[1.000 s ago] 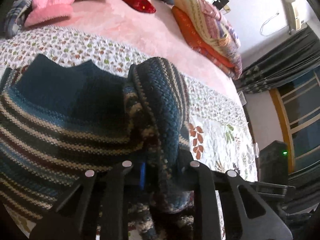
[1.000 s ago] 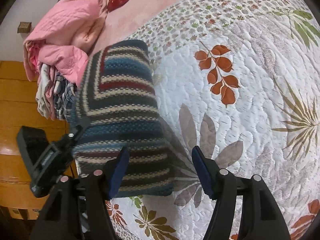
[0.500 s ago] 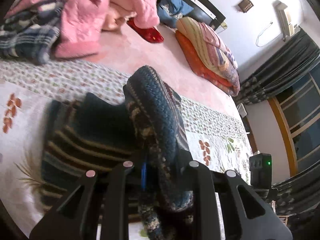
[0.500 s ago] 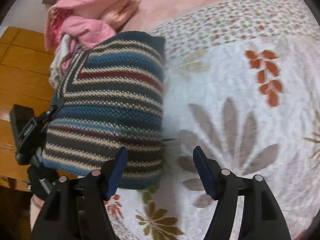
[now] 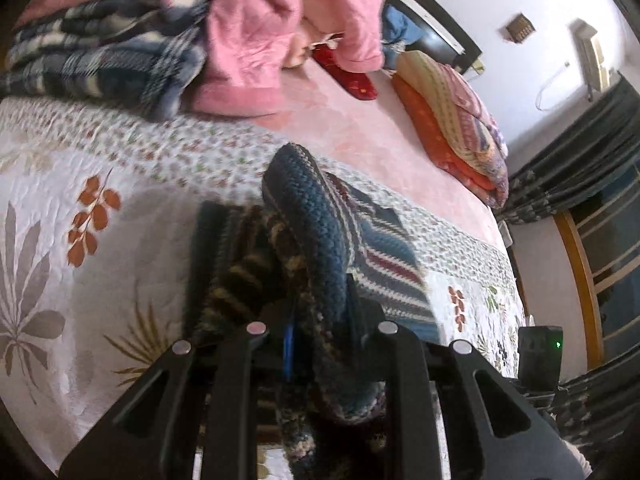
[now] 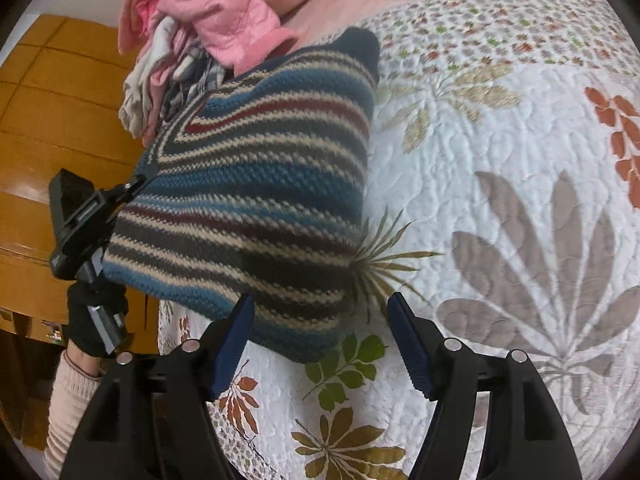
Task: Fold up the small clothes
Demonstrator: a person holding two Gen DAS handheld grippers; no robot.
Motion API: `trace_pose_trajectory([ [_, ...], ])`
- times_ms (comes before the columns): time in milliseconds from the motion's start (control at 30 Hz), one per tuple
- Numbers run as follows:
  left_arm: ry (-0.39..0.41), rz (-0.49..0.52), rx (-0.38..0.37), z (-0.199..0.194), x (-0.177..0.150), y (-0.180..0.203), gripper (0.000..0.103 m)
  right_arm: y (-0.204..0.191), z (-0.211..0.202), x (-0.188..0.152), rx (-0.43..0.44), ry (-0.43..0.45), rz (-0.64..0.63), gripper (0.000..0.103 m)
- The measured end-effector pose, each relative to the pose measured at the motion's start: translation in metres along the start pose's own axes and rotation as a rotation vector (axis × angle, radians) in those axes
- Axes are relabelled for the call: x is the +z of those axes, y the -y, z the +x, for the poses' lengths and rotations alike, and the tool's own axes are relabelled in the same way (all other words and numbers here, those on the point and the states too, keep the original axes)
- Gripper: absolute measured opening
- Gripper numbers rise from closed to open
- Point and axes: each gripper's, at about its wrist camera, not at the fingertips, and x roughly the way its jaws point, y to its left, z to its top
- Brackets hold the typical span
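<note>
The left gripper (image 5: 320, 332) is pinching one striped sweater (image 6: 256, 184) above the bed (image 6: 500, 208), while the right gripper's (image 6: 320, 340) two fingers (image 6: 234, 338) are gaping wide, empty.

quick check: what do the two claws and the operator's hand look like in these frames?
Both claws are matte black plastic with triangular cutouts and silver pivot pins. The right claw has dark blue ridged pads. The left claw shows a blue strip inside; seen from the right wrist view, it is a black boxy unit. The hand wears a black glove and a pale pink ribbed sleeve.

Bed (image 6: 520, 152) — quilt, clothes pile (image 5: 132, 48), folded blankets (image 5: 452, 120).
</note>
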Motion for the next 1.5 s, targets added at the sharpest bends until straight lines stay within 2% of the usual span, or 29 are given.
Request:
trace_pose_trajectory([
  [133,-0.024,-0.038,0.014,0.011,-0.005,-0.029,0.019,-0.005,0.015,-0.004,-0.015,-0.028,-0.022,0.070],
  [433,-0.097,0.005,0.101,0.040,-0.022,-0.048,0.021,-0.012,0.037,-0.002,-0.097,-0.059,-0.060,0.070],
  [533,-0.096,-0.009,0.117,0.042,-0.025,-0.049,0.026,-0.008,0.048,-0.004,-0.132,-0.079,-0.060,0.070],
  [600,-0.099,-0.029,0.136,0.038,-0.023,-0.049,0.037,-0.008,0.052,-0.006,-0.143,-0.086,-0.063,0.070],
  [633,-0.101,-0.035,0.142,0.034,-0.022,-0.048,0.038,-0.007,0.053,-0.006,-0.144,-0.088,-0.064,0.070],
  [733,-0.134,-0.020,0.143,0.013,-0.022,-0.035,0.043,-0.010,0.054,-0.007,-0.150,-0.091,-0.074,0.070],
  [800,-0.157,-0.010,0.161,0.000,-0.024,-0.026,0.054,-0.012,0.053,-0.006,-0.150,-0.092,-0.083,0.070],
  [833,-0.169,-0.015,0.170,-0.006,-0.026,-0.022,0.056,-0.013,0.053,-0.007,-0.151,-0.093,-0.088,0.070],
  [900,-0.191,-0.055,0.129,-0.019,-0.037,-0.016,0.061,-0.014,0.051,-0.008,-0.156,-0.094,-0.100,0.070],
  [1000,-0.235,-0.083,0.133,-0.026,-0.054,-0.009,0.064,-0.015,0.050,-0.008,-0.160,-0.096,-0.105,0.070],
  [1167,-0.317,-0.089,0.205,-0.012,-0.076,-0.012,0.069,-0.016,0.049,-0.008,-0.165,-0.094,-0.111,0.070],
  [1233,-0.325,-0.103,0.206,-0.006,-0.079,-0.015,0.063,-0.016,0.049,-0.009,-0.167,-0.093,-0.114,0.070],
  [1300,-0.313,-0.104,0.208,-0.005,-0.080,-0.017,0.026,-0.016,0.048,-0.010,-0.173,-0.094,-0.123,0.070],
  [1367,-0.308,-0.098,0.182,-0.006,-0.081,-0.014,0.016,-0.017,0.047,-0.011,-0.175,-0.094,-0.127,0.070],
  [1500,-0.243,-0.013,0.148,-0.029,-0.069,0.003,0.013,-0.019,0.043,-0.013,-0.162,-0.094,-0.135,0.070],
])
